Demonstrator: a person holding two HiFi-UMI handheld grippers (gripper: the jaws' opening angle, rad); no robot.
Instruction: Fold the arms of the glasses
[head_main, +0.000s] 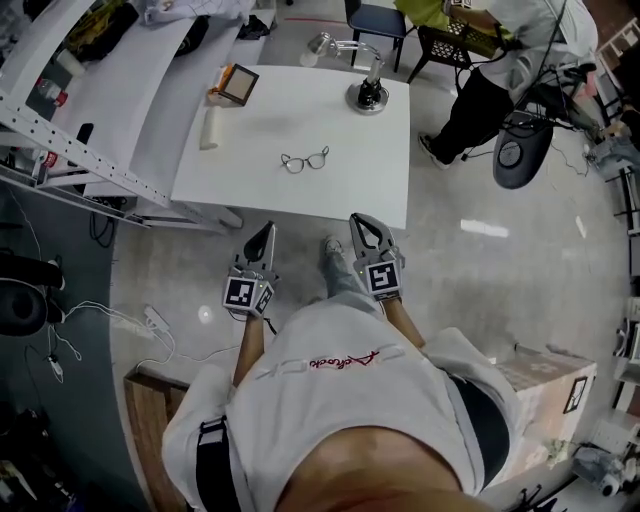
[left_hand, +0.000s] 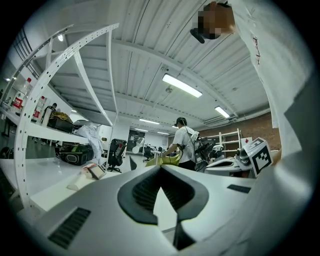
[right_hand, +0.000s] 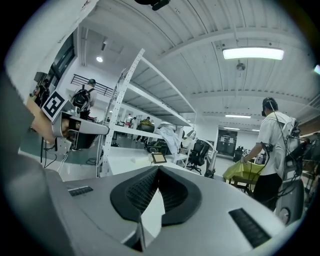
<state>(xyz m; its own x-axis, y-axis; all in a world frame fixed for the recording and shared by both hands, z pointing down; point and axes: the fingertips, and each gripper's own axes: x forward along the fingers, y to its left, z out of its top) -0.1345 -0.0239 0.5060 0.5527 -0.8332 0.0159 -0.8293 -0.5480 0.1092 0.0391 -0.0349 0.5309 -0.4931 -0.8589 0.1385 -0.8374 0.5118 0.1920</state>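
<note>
On the left, the metal shelving (head_main: 62, 150) runs alongside the white table (head_main: 380, 190). A pale roll (head_main: 209, 128) and a small framed panel (head_main: 238, 84) sit at the table's far left corner.

Our left gripper (head_main: 262, 233) hangs off the near edge of the table. Its jaws are pressed together at the tips with nothing between them. The glasses (head_main: 305, 160) lie near the middle of the table, well apart from both grippers and touched by neither. We cannot tell from here how their arms stand. Our right gripper (head_main: 361, 222) is level with the left one, its jaws likewise closed and empty. Beyond it, at the far right of the table, stands a black-based stand (head_main: 368, 96). Another person (head_main: 500, 70) works past the far right corner.

We judge the main risks to be these:
- **Closed jaws:** reaching in like this would nudge the frame instead of taking hold of it.
- **Sliding:** the light wire frame could skate across the smooth top if one arm is pushed while nothing steadies the front.
- **Lenses:** pinching one could smear it or twist the frame.

As for writing, there is red script across the white shirt (head_main: 345, 360) below us, which we cannot read with confidence. The cubes carry only square markers.
</note>
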